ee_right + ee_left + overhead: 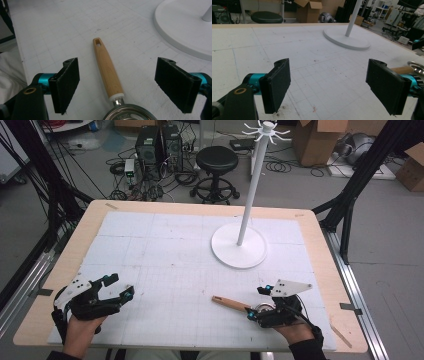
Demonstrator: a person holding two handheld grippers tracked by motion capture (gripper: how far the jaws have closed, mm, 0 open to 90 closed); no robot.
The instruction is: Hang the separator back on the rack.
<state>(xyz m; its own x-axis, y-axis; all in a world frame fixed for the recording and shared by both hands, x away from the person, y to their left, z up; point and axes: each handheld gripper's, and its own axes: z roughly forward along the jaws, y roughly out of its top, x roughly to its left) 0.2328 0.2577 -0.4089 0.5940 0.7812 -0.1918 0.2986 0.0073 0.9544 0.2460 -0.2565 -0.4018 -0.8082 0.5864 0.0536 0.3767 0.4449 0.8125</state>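
The wooden-handled strainer (108,72) lies flat on the white gridded mat (165,255), its handle running between the spread jaws of the right gripper (259,303), which grips nothing. The left gripper (116,287), also spread and empty, rests well apart near the table's front left edge. A white stand (239,245) occupies the far right of the mat, leaving broad open room in the middle.

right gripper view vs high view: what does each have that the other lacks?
Right gripper view alone: the slotted hanging hole at the end of the wooden handle, and the steel bowl's rim up close.

High view alone: the left gripper, open, the stand's pole and hooked top, the stool and boxes on the floor.

Both: the utensil lying flat on the white mat, the right gripper open around its handle, and the stand's round base.
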